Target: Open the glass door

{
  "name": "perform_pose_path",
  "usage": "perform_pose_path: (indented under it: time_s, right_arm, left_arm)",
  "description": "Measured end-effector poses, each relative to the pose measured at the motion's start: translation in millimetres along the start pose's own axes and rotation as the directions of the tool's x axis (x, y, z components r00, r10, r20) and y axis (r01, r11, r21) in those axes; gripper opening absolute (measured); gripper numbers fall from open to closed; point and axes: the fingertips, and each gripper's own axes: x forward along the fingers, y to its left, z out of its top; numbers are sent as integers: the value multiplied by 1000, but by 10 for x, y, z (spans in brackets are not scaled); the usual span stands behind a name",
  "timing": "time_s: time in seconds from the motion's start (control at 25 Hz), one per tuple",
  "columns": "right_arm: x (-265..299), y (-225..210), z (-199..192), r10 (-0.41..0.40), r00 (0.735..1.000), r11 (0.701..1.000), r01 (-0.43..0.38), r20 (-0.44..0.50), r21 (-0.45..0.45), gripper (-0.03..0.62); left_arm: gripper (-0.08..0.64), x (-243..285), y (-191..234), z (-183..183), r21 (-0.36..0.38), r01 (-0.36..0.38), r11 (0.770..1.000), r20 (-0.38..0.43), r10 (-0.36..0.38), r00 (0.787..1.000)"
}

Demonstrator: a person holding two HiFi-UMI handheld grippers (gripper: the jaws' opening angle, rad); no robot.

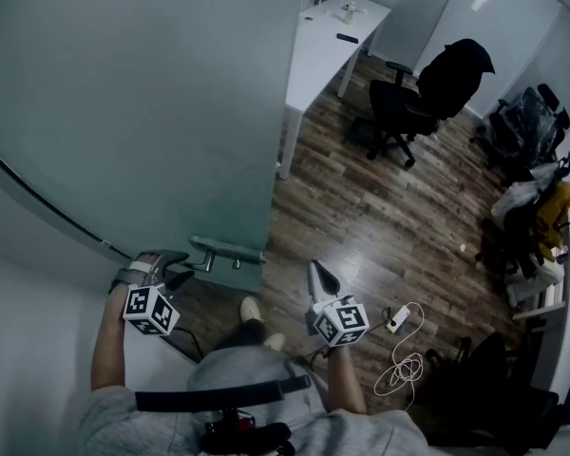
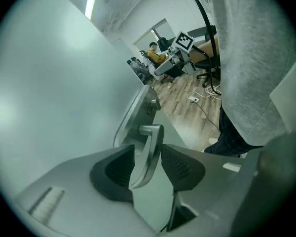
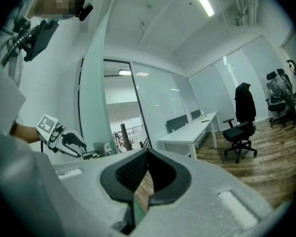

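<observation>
The glass door [image 1: 123,112] is seen at left, its handle [image 2: 149,147] bracketed but not pinched by the parted jaws of the left gripper [image 1: 182,272], while the right gripper [image 1: 315,272] is held closed, empty, well apart.

White desk [image 1: 323,46], black office chair [image 1: 427,98], white cable [image 1: 404,354] on wooden floor [image 1: 380,226]
</observation>
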Motion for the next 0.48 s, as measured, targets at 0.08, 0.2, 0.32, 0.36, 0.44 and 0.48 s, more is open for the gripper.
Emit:
perform_pose_path:
  time_s: [0.08, 0.2, 0.32, 0.36, 0.44, 0.48]
  right_arm:
    - [-6, 0, -15, 1, 1000, 1000, -1, -1, -1, 2]
    - [-17, 14, -17, 4, 1000, 1000, -4, 1, -1, 2]
    - [-45, 23, 10, 5, 1000, 1000, -5, 0, -2, 2]
    - [-53, 24, 16, 5, 1000, 1000, -5, -1, -3, 2]
    - [-63, 25, 22, 3, 1000, 1000, -3, -2, -5, 2]
    - [-67, 28, 27, 3, 1000, 1000, -3, -1, -6, 2]
  left_arm:
    - [183, -47, 10, 17, -60, -9, 998, 34, 11, 999]
    - [192, -102, 17, 58, -153, -17, 988, 93, 32, 995]
    - [192, -172, 69, 146, -236, -39, 971, 148, 76, 986]
    - [192, -198, 92, 183, -267, -47, 963, 169, 95, 981]
    - [187, -252, 142, 261, -339, -59, 939, 222, 140, 965]
    - [186, -280, 169, 300, -377, -64, 924, 250, 168, 953]
